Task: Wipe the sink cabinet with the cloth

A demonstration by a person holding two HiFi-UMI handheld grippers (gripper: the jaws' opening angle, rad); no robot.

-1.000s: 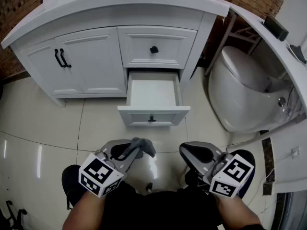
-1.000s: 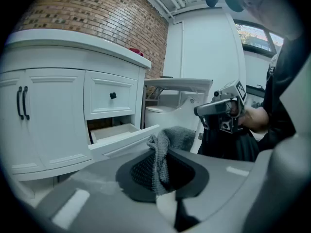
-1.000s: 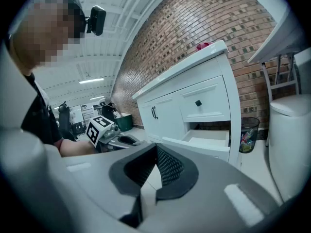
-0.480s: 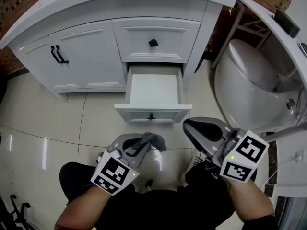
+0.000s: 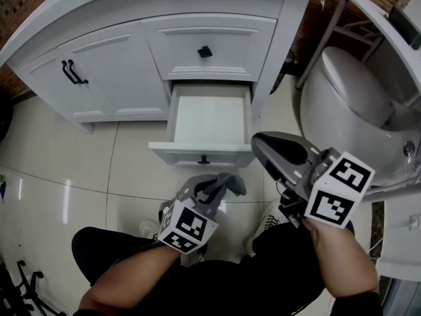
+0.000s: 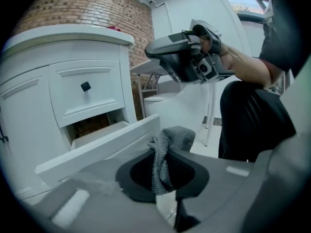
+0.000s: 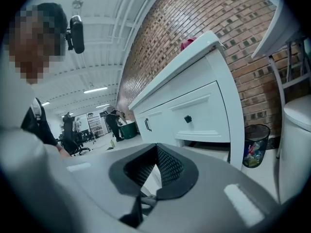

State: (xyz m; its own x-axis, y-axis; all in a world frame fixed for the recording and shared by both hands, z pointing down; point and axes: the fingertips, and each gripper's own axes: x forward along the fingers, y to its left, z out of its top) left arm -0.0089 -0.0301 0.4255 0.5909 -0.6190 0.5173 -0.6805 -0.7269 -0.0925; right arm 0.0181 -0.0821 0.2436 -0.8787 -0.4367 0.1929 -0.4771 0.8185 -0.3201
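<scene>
Sink cabinet stands ahead of me. Its lower drawer is pulled out toward me, under the upper drawer, with the doors to their left. Toilet is right of the cabinet, bin between them. My left claw, cloth in it, is before the drawer front; right claw is at the front's right end.

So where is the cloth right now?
Head view, lower centre: the grey cloth is pinched in the left gripper, just in front of the open bottom drawer.

Glossy tiled floor carries the white sink cabinet and toilet.
</scene>
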